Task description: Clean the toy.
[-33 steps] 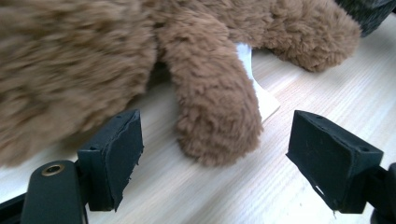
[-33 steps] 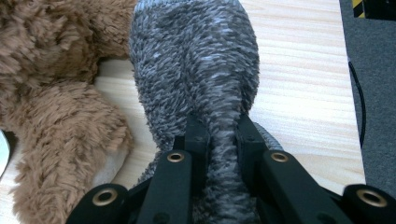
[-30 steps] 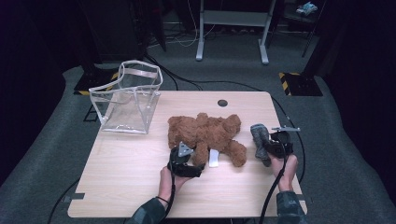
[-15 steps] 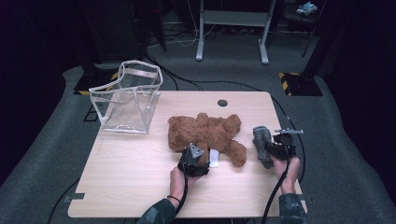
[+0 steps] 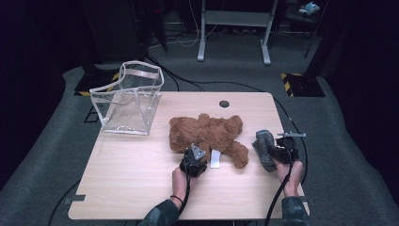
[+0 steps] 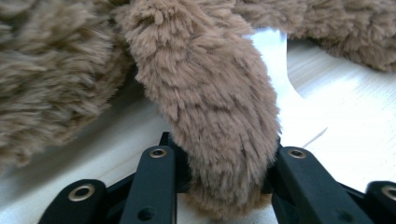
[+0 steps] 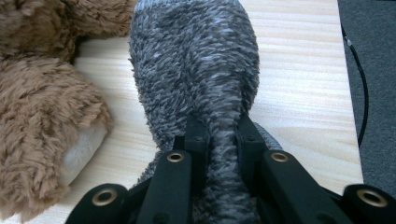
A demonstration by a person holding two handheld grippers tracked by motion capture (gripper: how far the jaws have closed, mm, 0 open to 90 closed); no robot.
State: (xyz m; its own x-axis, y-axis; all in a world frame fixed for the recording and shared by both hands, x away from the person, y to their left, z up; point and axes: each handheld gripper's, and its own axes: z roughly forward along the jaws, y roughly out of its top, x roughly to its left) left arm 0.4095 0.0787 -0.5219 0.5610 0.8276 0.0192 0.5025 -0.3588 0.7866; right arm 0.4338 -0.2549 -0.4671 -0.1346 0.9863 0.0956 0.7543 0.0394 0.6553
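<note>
A brown teddy bear [image 5: 207,132] lies across the middle of the wooden table [image 5: 131,183]. My left gripper [image 5: 196,151] is at its near side. In the left gripper view one furry limb [image 6: 210,116] runs down between the jaws of that gripper [image 6: 226,163], which press on both of its sides. At the right, my right gripper [image 5: 274,153] is shut on a grey fuzzy sock-like piece [image 5: 262,143]. The right gripper view shows the grey piece [image 7: 196,60] pinched thin between that gripper's [image 7: 222,135] jaws, with the bear [image 7: 42,116] close on its left.
A clear plastic bag [image 5: 127,101] with white trim stands open at the table's far left. A white tag [image 5: 215,158] lies under the bear beside the left gripper. A round cable hole [image 5: 224,103] sits near the far edge. Cables trail off the table's right side.
My left gripper has moved right and forward along the bear's near side, and a limb is now between its jaws. The right gripper with the grey piece has barely shifted.
</note>
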